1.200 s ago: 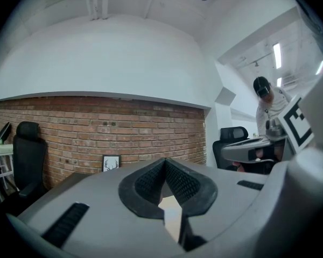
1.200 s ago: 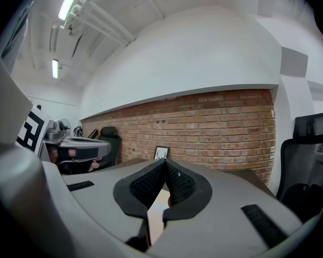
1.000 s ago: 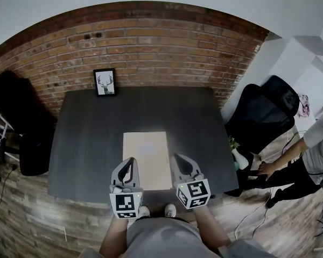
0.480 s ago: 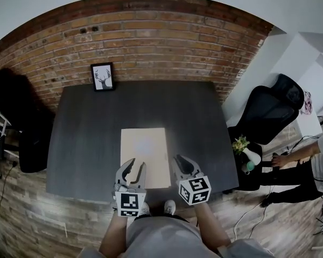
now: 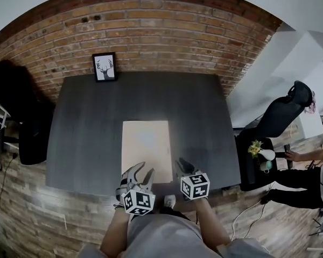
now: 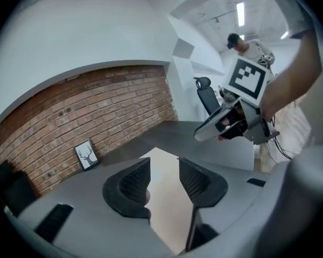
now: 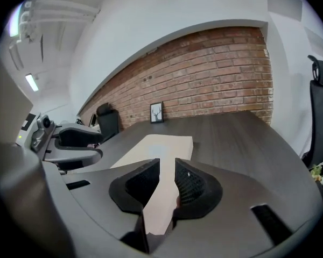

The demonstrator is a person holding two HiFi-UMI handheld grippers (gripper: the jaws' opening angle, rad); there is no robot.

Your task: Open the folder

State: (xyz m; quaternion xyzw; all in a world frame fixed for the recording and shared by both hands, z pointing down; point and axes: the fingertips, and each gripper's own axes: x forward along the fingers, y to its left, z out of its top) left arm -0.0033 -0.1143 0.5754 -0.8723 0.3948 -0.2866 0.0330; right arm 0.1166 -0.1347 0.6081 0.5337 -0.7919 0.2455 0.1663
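Note:
A plain beige folder [image 5: 146, 149] lies shut and flat on the dark table [image 5: 86, 122], near its front edge. My left gripper [image 5: 142, 171] hovers at the folder's near left corner. Its jaws have just been opening and now stand apart with nothing between them. In the left gripper view the folder [image 6: 162, 198] shows through the gap of the left gripper [image 6: 164, 163]. My right gripper [image 5: 182, 163] hangs by the folder's near right corner. In the right gripper view the right gripper [image 7: 167, 163] has a narrow gap, and the folder [image 7: 156, 144] lies beyond it, untouched.
A framed deer picture [image 5: 104, 66] leans on the brick wall at the table's back left. Black chairs stand at the left [image 5: 16, 106] and right [image 5: 282, 114]. A small stand with a plant [image 5: 255, 149] and a person [image 5: 312, 171] are to the right.
Both grippers have sunk toward the table's near edge. The left gripper's jaws went from shut to apart, and it rolled a little. The folder has not moved.

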